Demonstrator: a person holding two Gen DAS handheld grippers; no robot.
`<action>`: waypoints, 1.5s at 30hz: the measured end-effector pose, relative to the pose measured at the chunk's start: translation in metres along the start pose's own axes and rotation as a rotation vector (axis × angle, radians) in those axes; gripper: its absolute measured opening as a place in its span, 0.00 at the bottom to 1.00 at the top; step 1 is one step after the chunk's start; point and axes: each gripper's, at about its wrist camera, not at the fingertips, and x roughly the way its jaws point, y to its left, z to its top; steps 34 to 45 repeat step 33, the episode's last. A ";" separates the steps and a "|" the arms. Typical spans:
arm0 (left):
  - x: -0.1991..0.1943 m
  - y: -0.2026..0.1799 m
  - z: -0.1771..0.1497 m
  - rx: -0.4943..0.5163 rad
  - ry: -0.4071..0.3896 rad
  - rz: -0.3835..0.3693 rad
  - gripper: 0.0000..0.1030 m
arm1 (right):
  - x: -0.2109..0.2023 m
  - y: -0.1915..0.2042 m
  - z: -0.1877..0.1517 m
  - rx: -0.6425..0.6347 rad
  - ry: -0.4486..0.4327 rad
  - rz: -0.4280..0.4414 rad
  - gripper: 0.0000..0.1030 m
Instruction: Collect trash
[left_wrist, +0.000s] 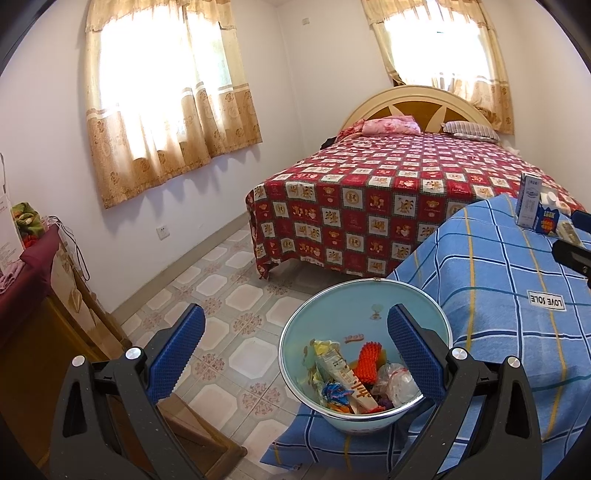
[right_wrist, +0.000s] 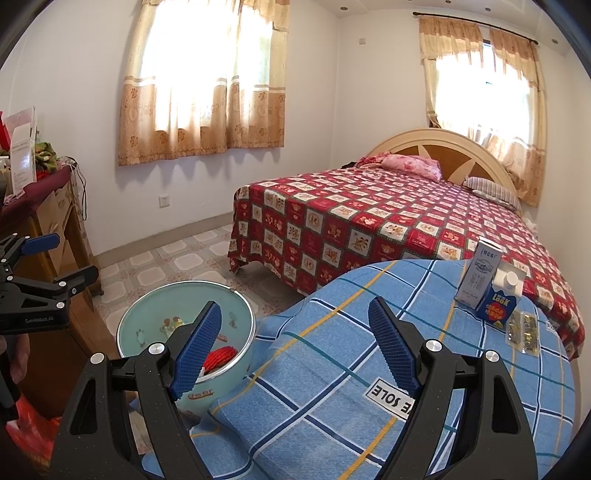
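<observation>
Bedroom with a red patchwork-quilted bed (right_wrist: 388, 236) at the back, and a table under a blue plaid cloth (right_wrist: 332, 350) filled the lower right. The pale blue enamel basin (left_wrist: 369, 302) sat low centre in the left view, holding wrappers and an orange spiky brush (left_wrist: 367, 363). A white-and-blue milk carton (right_wrist: 480, 275) and small blue juice carton (right_wrist: 498, 301) stood at the right edge. Left gripper (left_wrist: 295, 354) and right gripper (right_wrist: 293, 347) both had fingers spread wide, holding nothing.
</observation>
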 end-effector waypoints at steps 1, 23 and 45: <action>0.001 0.000 0.000 0.000 0.002 0.001 0.94 | 0.000 0.000 0.001 0.000 0.000 0.000 0.79; 0.013 -0.008 -0.010 0.002 0.052 -0.014 0.94 | 0.000 -0.001 -0.002 0.004 0.012 -0.001 0.82; 0.012 -0.012 -0.010 0.013 0.057 -0.049 0.94 | 0.006 -0.036 -0.014 0.005 0.055 -0.097 0.87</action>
